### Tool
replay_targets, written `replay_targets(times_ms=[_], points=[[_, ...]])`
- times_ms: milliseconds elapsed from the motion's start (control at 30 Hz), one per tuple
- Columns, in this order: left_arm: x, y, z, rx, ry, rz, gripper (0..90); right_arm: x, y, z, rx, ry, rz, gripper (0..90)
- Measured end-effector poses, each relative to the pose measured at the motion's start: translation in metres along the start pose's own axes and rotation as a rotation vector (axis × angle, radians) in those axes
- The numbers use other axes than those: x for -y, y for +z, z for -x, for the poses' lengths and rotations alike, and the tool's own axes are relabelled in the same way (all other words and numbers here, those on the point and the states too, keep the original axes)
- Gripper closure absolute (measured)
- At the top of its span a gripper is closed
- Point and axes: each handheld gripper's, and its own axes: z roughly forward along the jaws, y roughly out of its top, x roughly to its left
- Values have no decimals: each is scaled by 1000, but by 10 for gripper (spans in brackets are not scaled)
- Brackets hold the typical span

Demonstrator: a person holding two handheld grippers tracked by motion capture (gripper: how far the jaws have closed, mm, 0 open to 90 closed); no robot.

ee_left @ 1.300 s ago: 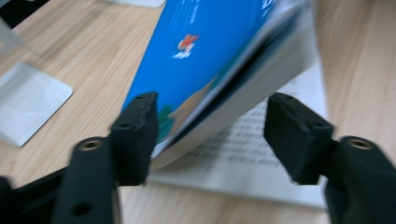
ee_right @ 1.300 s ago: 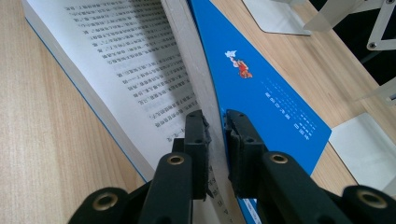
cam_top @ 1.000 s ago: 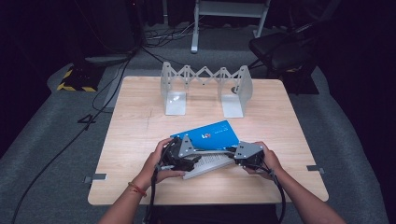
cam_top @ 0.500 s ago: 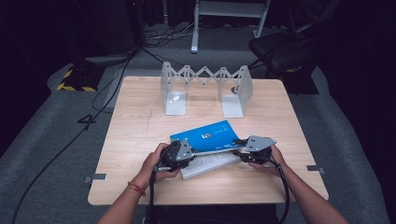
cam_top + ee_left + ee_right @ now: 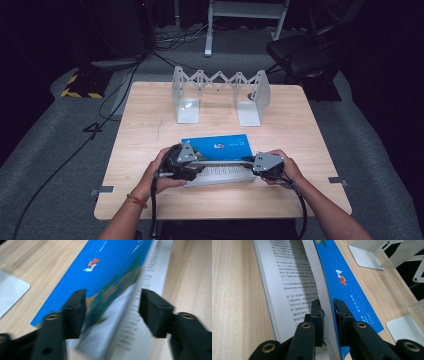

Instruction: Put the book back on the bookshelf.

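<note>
A book with a blue cover [image 5: 220, 146] lies open near the table's front edge, a white printed page [image 5: 225, 172] facing up. My right gripper [image 5: 248, 162] is at its right end. In the right gripper view the gripper [image 5: 327, 305] is shut on the raised block of pages [image 5: 317, 277], with the blue cover [image 5: 342, 277] to one side. My left gripper [image 5: 200, 162] is at the left end. Its jaws [image 5: 112, 297] have just been opening and stand open, with the lifted part of the book [image 5: 110, 305] between them and the pads apart from it.
A folding metal bookend rack [image 5: 220, 92] stands at the back middle of the wooden table [image 5: 150, 125]. A dark chair [image 5: 300, 50] and floor cables lie beyond the far edge. Bare wood lies left and right of the book.
The two grippers have drawn apart toward the book's ends. The book, slanted before, now lies square to the table's front edge.
</note>
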Motion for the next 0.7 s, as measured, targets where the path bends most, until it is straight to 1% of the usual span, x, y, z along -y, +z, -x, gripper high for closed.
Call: replay_targets(times_ms=[67, 133, 167, 200, 233, 267, 300, 333, 433, 467, 533, 567, 600, 633, 667, 700], points=[[-9, 5, 11, -34, 4, -40, 324, -3, 1, -2, -3, -7, -9, 801], [-12, 10, 14, -53, -4, -59, 327, -6, 1, -2, -5, -12, -16, 802], [-12, 13, 14, -69, -2, -66, 359, -7, 1, -2, -4, -13, -21, 802], [-12, 14, 13, -92, 15, -67, 476, -8, 1, -3, -3, -19, -26, 802], [-10, 14, 12, -102, 19, -59, 575, -9, 1, -3, -1, -24, -32, 801], [-8, 14, 9, -75, 33, -50, 634, -10, 2, -3, -4, -29, -34, 800], [-8, 14, 9, -75, 33, -50, 666, -10, 2, -3, -4, -29, -34, 800], [-5, 13, 7, -64, 46, -45, 666, -10, 1, -2, -5, -26, -31, 791], [0, 14, 5, -39, 54, -45, 704, -4, 2, 5, -39, 13, 32, 728], [2, 14, 4, -36, 55, -43, 713, 0, 3, 7, -37, 22, 42, 699], [4, 13, 3, -31, 55, -33, 723, 12, 5, 13, -3, 42, 29, 668], [5, 12, 1, -25, 46, -26, 727, 17, 6, 16, 2, 49, 29, 666], [6, 12, 0, -18, 38, -18, 730, 26, 6, 24, -14, 86, 56, 668], [6, 11, -1, -13, 34, -11, 733, 29, 5, 27, -26, 105, 85, 671], [8, 11, -4, -5, 32, -6, 735, 28, 4, 28, -25, 98, 93, 682], [8, 11, -4, -5, 32, -6, 735, 25, 4, 29, -24, 60, 86, 701]])
